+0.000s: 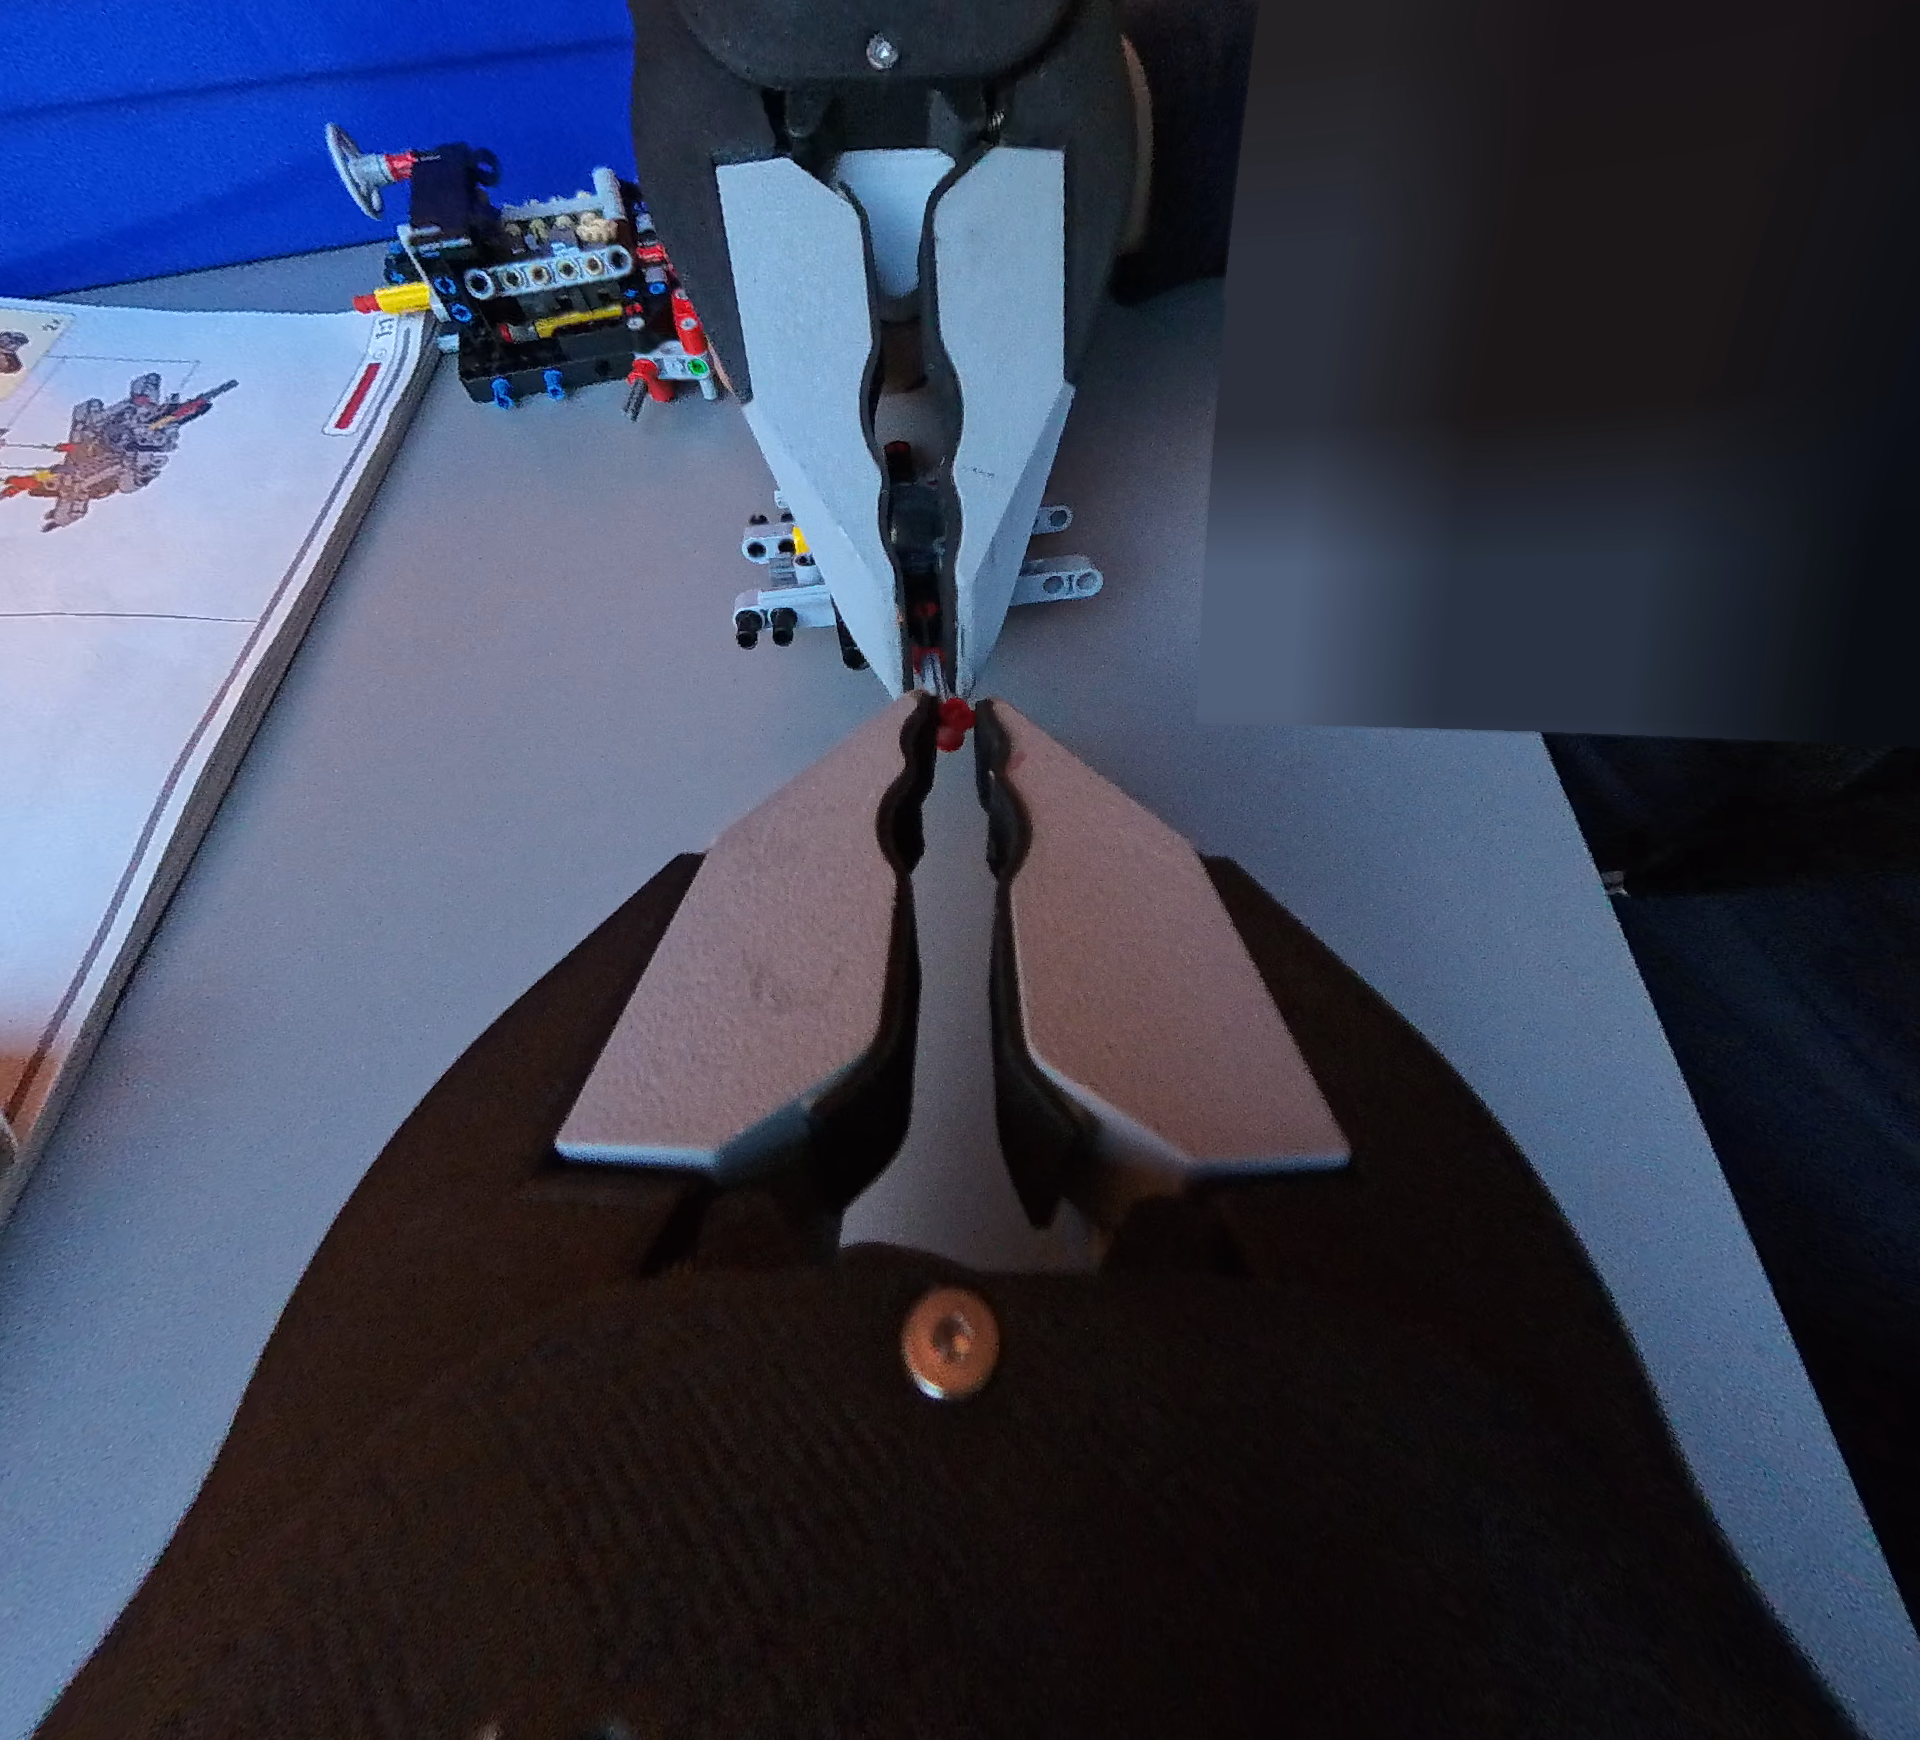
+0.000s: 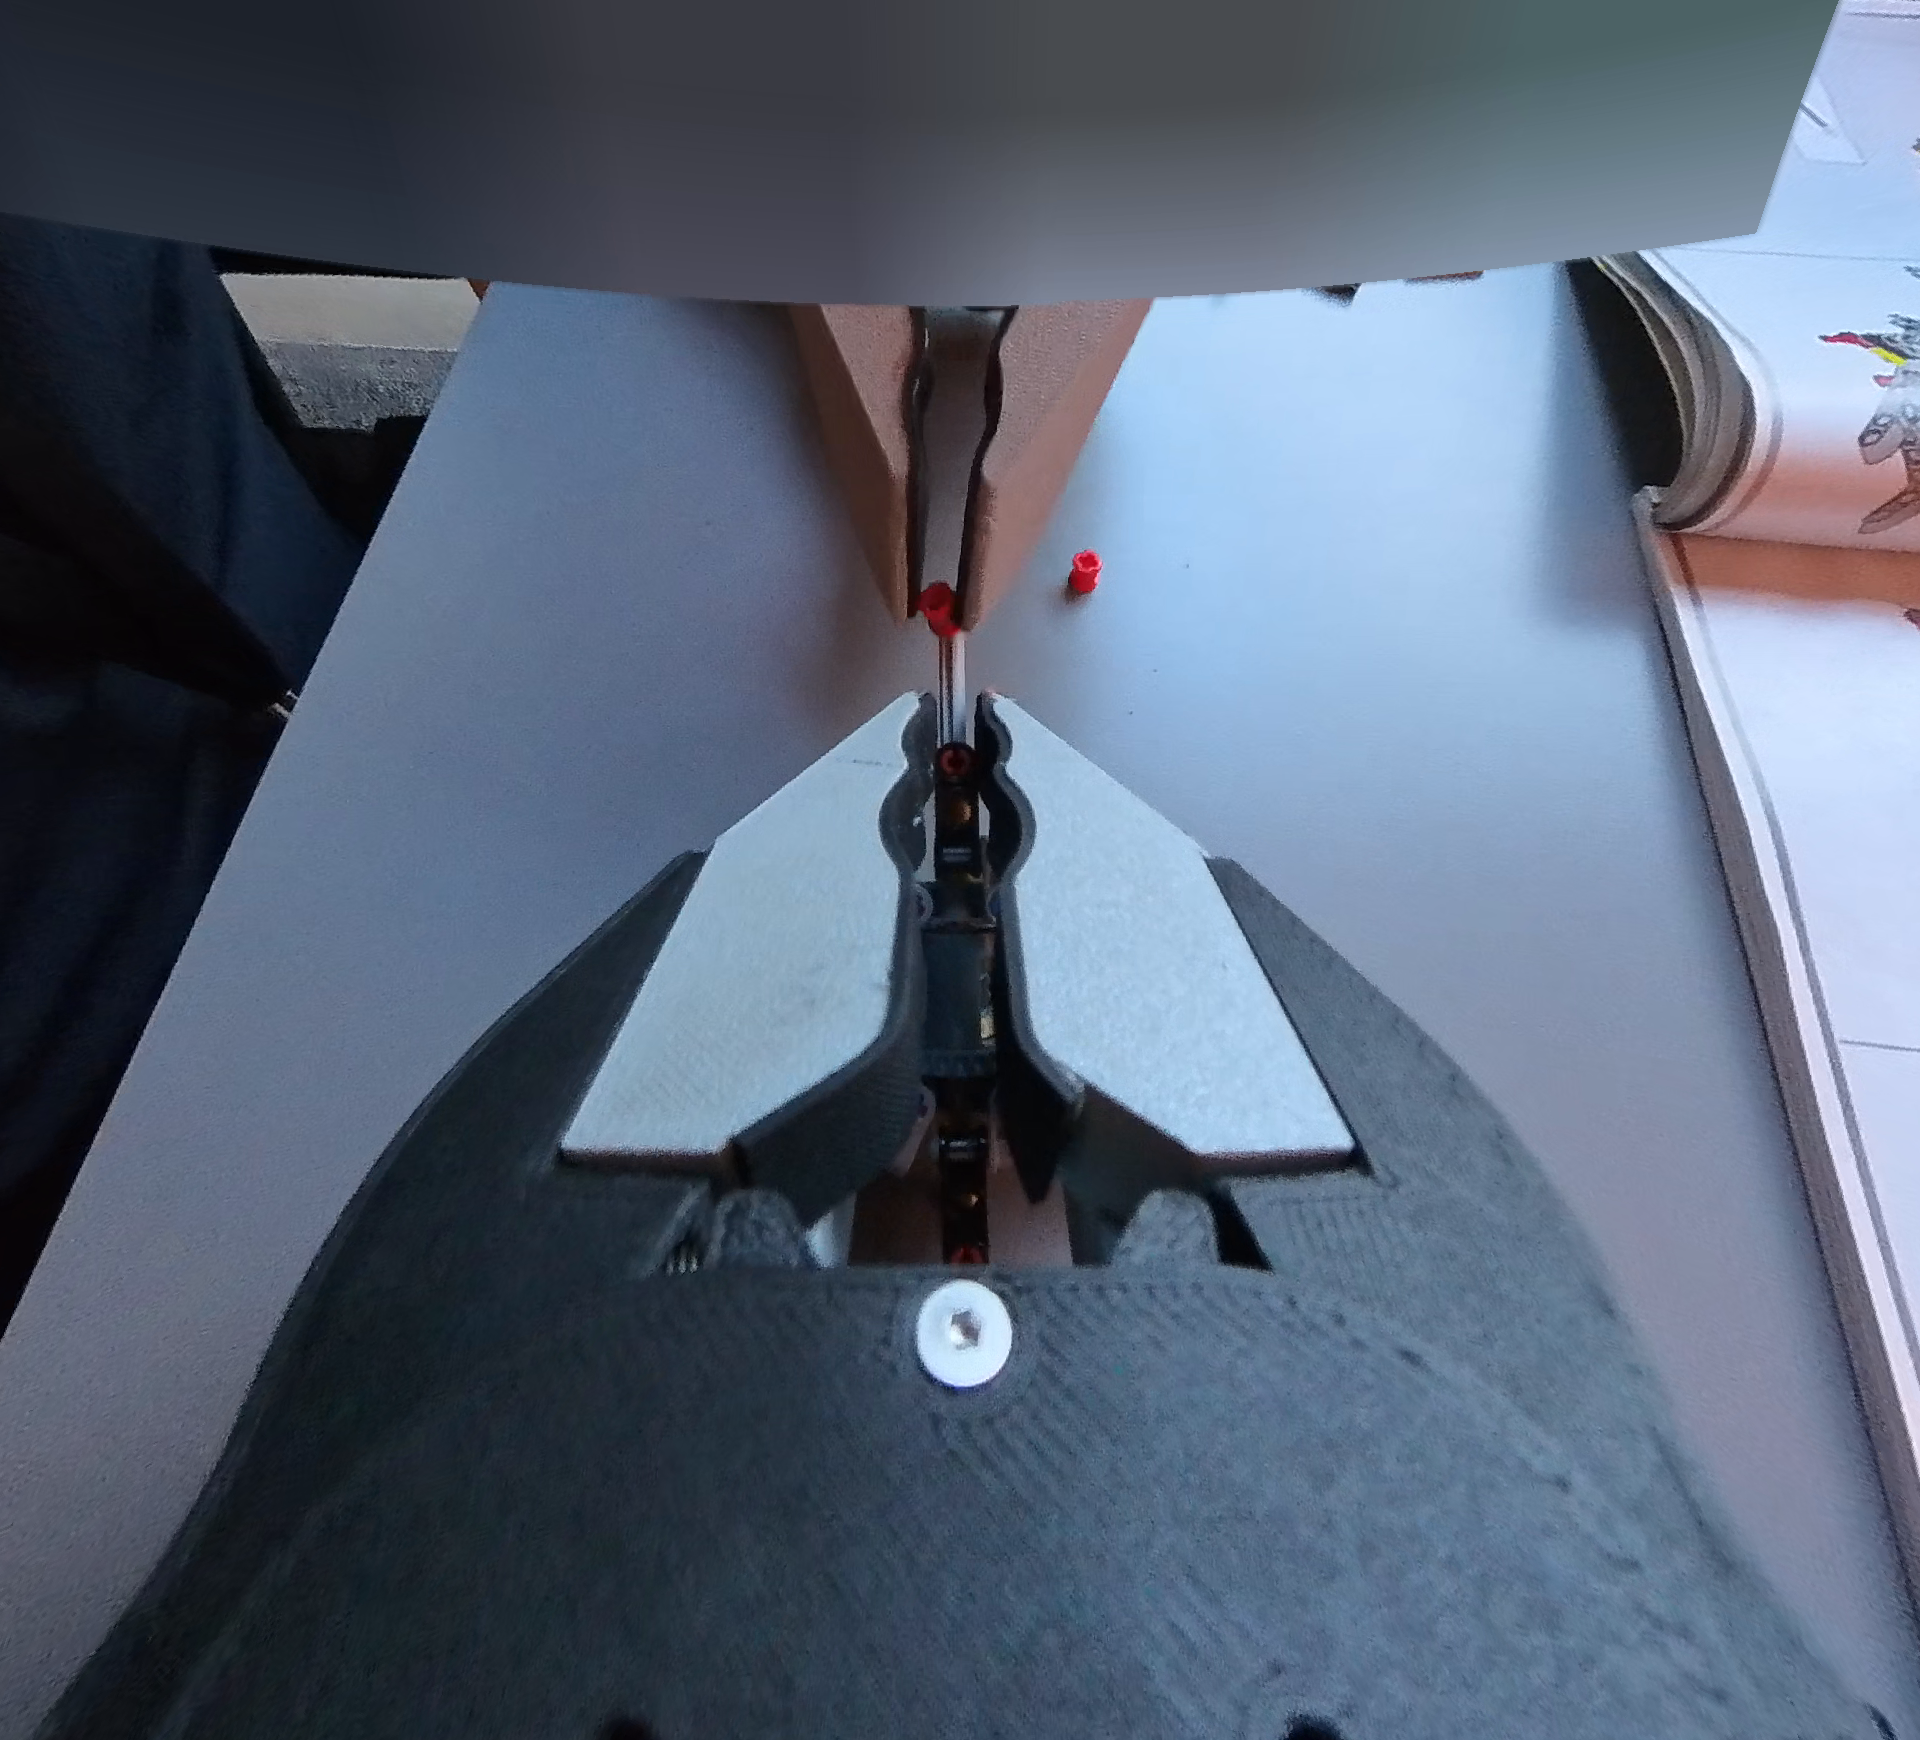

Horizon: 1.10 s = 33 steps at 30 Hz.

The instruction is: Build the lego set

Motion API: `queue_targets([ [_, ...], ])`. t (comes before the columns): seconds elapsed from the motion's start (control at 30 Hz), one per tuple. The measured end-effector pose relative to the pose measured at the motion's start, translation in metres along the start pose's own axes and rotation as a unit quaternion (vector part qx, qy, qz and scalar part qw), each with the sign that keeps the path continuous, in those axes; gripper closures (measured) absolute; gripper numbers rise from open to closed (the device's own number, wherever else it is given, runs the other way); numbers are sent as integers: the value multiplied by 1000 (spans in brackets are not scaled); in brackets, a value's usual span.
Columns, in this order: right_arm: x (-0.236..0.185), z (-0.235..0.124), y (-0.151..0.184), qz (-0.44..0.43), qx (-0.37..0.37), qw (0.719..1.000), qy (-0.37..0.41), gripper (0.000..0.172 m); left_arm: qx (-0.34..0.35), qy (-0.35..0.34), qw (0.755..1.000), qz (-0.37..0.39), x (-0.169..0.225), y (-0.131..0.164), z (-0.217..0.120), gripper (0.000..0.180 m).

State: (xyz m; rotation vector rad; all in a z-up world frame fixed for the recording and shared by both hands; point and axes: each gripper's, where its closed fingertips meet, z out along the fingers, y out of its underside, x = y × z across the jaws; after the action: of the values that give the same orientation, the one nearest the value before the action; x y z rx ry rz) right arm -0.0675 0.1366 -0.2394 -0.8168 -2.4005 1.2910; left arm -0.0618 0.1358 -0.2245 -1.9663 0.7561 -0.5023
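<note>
My left gripper (image 1: 951,716), with tan fingers, is shut on a small red bush (image 1: 952,722) at its very tips. It also shows in the right wrist view (image 2: 940,615) with the bush (image 2: 937,607) between its pads. My right gripper (image 2: 954,703), with grey fingers, faces it tip to tip and is shut on a black beam (image 2: 956,859) with red pins. A thin grey axle (image 2: 952,664) sticks out of the beam's front and reaches the bush. In the left wrist view the right gripper (image 1: 933,682) hangs just beyond my left tips, above the grey table (image 1: 520,651).
A second red bush (image 2: 1084,570) lies loose on the table. An open instruction booklet (image 1: 156,547) lies to one side. A larger built model (image 1: 561,298) and a small grey assembly (image 1: 774,573) stand behind, before a blue bin (image 1: 312,28). Only a small space, under 4 cm, lies between the two pairs of fingers.
</note>
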Motion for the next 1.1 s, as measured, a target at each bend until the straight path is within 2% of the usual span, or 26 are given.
queue_targets([
  [0.13,3,-4,-1,6,8,1000,4,167,-10,-17,1000,-4,-10,6,-4,176],
  [0.27,10,0,8,13,-19,999,22,167,14,-23,999,-18,-15,0,-4,176],
  [0.37,9,3,8,-8,-24,999,35,171,32,-30,999,1,-15,-7,-6,176],
  [0.43,12,2,8,-10,-24,999,44,170,55,-33,998,24,-12,-15,-9,176],
  [0.5,15,-1,7,-5,-22,998,51,159,84,-32,995,33,-9,-25,-13,176],
  [0.6,13,-8,-6,8,17,999,40,157,152,-16,988,31,-1,-46,-23,177],
  [0.77,-3,-23,-43,95,133,985,-62,158,175,-15,983,46,3,-53,-26,176],
  [0.97,-15,-50,-74,199,257,921,-216,163,238,1,969,68,17,-73,-38,176],
  [1.1,-23,-55,-86,216,289,893,-271,164,280,-3,957,82,25,-87,-43,176],
])
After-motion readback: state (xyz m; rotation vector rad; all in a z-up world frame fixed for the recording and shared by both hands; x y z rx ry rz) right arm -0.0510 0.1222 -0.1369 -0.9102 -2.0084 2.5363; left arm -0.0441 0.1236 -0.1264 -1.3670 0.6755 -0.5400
